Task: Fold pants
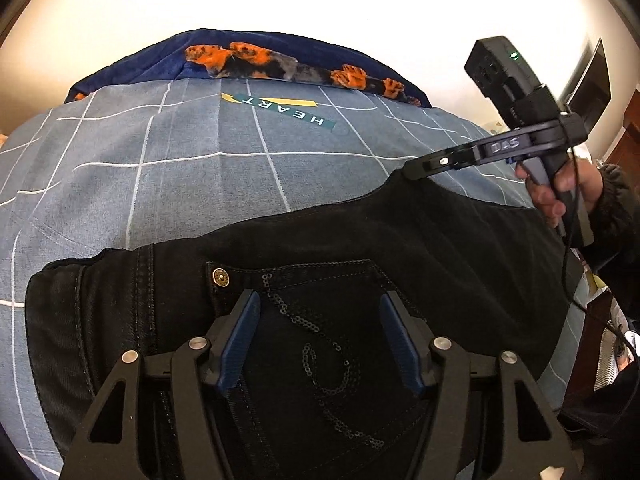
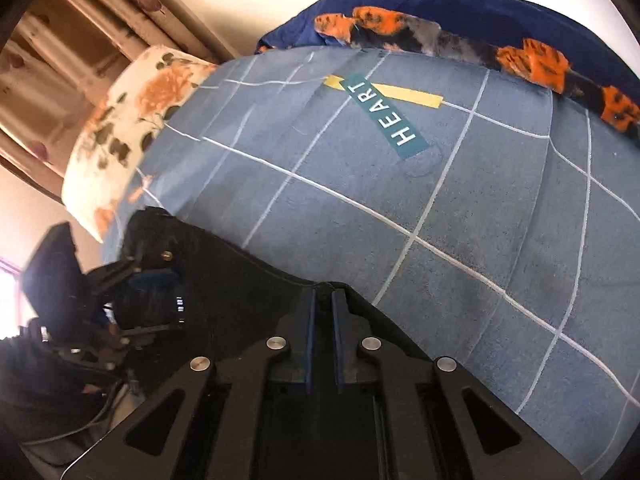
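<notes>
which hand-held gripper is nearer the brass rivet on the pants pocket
Left. The left hand-held gripper is open over the sequined pocket, its left finger just below the brass rivet. The right hand-held gripper is shut on the far edge of the pants, well away.

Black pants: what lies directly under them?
The black pants lie on a blue grid-patterned bedspread, visible around their edges. Whatever sits beneath the fabric itself is covered.

Pants [image 1: 320, 240] lie spread on bed cover [image 1: 160, 168], near its front edge. Left gripper [image 1: 318, 312] above pants' back pocket [image 1: 320, 332], snap button [image 1: 220, 278] just left of its fingers. Right gripper [image 1: 412, 168] at pants' far edge, to right. Blanket [image 1: 280, 60] behind, at cover's far end. HEART label [image 1: 280, 110] on cover between pants and blanket.
</notes>
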`<state>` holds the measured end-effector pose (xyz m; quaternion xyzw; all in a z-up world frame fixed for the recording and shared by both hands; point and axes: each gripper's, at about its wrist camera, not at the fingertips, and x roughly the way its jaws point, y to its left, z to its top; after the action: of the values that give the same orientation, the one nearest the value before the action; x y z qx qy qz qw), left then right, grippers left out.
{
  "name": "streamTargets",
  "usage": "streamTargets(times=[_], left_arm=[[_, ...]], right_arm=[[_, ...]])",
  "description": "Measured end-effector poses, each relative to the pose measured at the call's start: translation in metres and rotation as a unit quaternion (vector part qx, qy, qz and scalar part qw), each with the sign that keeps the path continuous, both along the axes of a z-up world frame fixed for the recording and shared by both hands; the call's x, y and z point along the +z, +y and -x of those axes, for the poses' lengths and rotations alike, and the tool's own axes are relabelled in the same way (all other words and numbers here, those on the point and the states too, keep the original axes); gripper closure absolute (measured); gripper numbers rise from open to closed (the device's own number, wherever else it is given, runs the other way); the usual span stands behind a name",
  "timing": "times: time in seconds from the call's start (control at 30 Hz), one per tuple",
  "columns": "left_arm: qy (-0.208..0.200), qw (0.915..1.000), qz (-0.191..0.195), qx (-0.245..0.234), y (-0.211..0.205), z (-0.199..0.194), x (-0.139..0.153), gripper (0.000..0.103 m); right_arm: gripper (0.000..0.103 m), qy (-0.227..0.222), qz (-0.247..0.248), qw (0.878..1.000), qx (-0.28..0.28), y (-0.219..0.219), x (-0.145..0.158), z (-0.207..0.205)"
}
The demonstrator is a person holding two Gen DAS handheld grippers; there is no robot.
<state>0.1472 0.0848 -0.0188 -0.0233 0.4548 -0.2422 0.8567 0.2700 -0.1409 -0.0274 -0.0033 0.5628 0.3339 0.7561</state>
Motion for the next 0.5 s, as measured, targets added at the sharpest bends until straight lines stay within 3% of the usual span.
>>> streamTargets(times=[0.23, 0.37, 0.5], left_arm=[[-0.004, 0.9997, -0.023, 0.006, -0.008, 0.001, 0.003, 0.045], [-0.031, 0.9988, -0.033, -0.019, -0.028, 0.012, 0.02, 0.045], [-0.055, 0.9953, -0.024, -0.077, -0.068, 0.018, 0.036, 0.042]], right_arm=[[0.096, -0.03, 0.029, 0.999, -0.029, 0.004, -0.013, -0.004], [0.074, -0.04, 0.025, 0.997, -0.064, -0.009, 0.005, 0.005], [0.073, -0.065, 0.017, 0.994, -0.092, -0.035, 0.027, 0.034]])
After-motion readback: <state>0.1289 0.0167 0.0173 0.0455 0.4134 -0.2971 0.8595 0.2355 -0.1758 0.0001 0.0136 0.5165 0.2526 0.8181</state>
